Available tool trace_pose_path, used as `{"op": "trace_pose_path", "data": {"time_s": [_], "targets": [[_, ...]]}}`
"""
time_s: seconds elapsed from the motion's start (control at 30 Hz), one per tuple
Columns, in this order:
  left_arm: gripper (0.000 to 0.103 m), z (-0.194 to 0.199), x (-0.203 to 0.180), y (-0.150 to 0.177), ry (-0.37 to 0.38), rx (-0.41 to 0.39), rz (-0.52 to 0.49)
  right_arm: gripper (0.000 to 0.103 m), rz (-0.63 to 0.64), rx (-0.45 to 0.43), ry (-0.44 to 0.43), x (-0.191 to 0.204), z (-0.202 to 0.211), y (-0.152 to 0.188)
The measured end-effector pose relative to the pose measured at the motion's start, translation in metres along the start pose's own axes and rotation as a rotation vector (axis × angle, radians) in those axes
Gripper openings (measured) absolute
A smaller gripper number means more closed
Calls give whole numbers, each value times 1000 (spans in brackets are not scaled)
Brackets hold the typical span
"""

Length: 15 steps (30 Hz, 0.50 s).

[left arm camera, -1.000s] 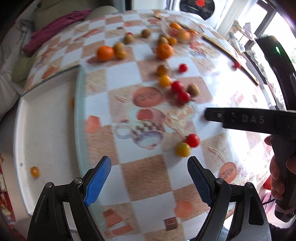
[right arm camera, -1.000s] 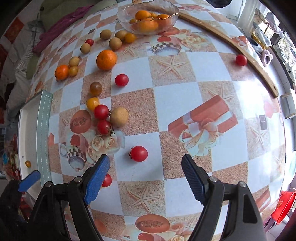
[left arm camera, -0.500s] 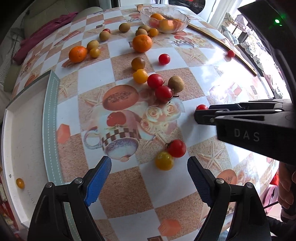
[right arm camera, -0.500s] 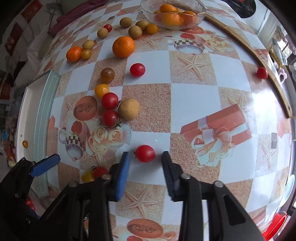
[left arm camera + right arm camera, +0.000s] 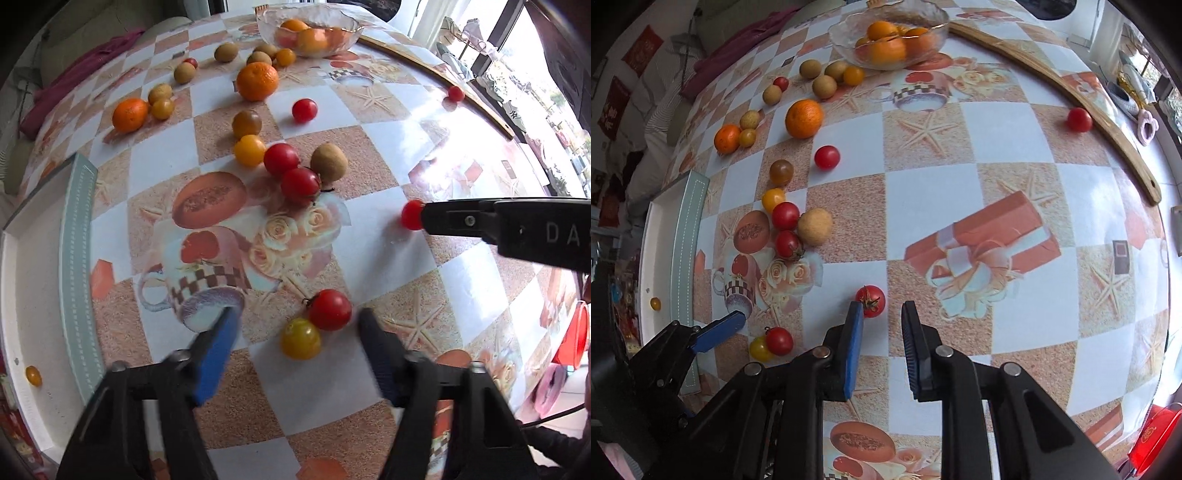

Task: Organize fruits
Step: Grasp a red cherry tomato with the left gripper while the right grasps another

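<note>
A red cherry tomato [image 5: 871,297] lies on the patterned table [image 5: 960,192] at the very tips of my right gripper [image 5: 882,310], against the left pad and half poking out beyond them. The right jaws are drawn in narrow and shut on it. From the side, the right gripper [image 5: 424,218] covers half of this tomato [image 5: 410,215]. My left gripper [image 5: 297,325] hangs over a yellow tomato [image 5: 301,338] and a red tomato [image 5: 330,309] that touch each other. Its jaws are closing and blurred, with both tomatoes between them and the pads touching neither.
A glass bowl [image 5: 836,38] of oranges stands at the far edge. Oranges, brown fruits and more tomatoes lie scattered left of centre, with a cluster [image 5: 301,170] mid-table. A white tray [image 5: 22,295] on the left holds one small yellow tomato [image 5: 33,376]. A wooden strip [image 5: 1108,129] borders the right.
The right jaws have narrowed from wide open and closed on the red tomato. The left gripper has moved in over the yellow and red pair, and its fingers have started to come together.
</note>
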<state>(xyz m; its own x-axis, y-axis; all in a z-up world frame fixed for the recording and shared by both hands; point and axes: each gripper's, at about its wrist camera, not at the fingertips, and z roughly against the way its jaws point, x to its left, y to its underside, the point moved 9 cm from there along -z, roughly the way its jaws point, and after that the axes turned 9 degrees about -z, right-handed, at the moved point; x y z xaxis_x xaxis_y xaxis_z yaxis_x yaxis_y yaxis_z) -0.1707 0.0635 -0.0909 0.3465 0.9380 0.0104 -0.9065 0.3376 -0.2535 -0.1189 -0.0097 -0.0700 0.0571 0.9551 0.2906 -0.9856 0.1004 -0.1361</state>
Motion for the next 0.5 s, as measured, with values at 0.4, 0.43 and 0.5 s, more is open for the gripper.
{"op": "trace_pose_path", "data": {"time_s": [0.4, 0.43, 0.5], "targets": [[36, 5, 2, -3, 7, -16, -15, 23, 76, 16, -36, 21, -15, -1], [36, 4, 1, -3, 6, -16, -15, 23, 85, 13, -34, 23, -17, -1], [36, 4, 0, -2, 9, -18, -12, 22, 113, -4, -13, 26, -17, -2]]}}
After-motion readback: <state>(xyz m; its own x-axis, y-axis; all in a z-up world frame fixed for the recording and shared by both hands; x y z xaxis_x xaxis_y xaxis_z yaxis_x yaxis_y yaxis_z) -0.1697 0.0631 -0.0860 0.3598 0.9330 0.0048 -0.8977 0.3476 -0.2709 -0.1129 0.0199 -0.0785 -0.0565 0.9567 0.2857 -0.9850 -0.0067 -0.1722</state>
